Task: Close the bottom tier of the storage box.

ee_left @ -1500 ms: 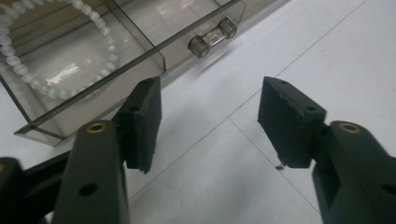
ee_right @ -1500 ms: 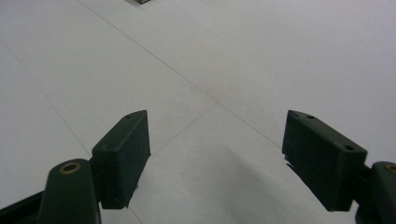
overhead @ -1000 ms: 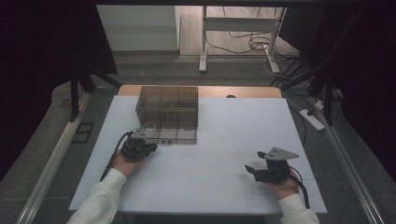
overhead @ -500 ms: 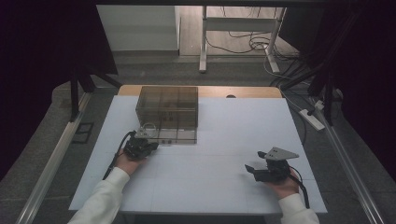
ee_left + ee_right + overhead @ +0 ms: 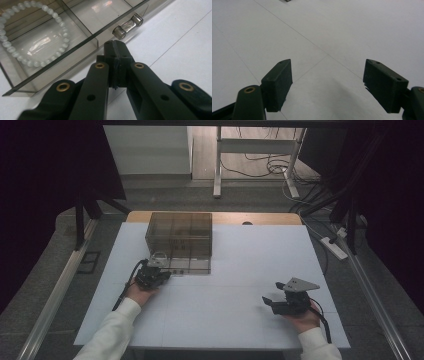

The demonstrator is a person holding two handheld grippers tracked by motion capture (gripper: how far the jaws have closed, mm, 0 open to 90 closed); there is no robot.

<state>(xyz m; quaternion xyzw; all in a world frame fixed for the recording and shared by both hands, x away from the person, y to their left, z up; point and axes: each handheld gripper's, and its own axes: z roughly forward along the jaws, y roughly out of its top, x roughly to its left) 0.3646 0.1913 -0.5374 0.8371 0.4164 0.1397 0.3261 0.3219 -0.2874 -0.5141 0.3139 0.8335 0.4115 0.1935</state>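
Closed left tool (image 5: 117,53) just short of the drawer knob (image 5: 127,26), bead bracelet (image 5: 32,35) inside the smoky drawer (image 5: 82,45).

**Smoky drawer box and its bead bracelet**

A tinted, see-through organiser box (image 5: 180,241) stands at the far left-centre of the white table, split into compartments; a low drawer (image 5: 53,53) juts from its front lower left, pulled partly out; inside that drawer lies a bracelet (image 5: 37,37) of milky white beads, flat, in an open ring; just beside the drawer, a clear cylindrical handle (image 5: 127,25) with metal end caps sits on the neighbouring drawer front.
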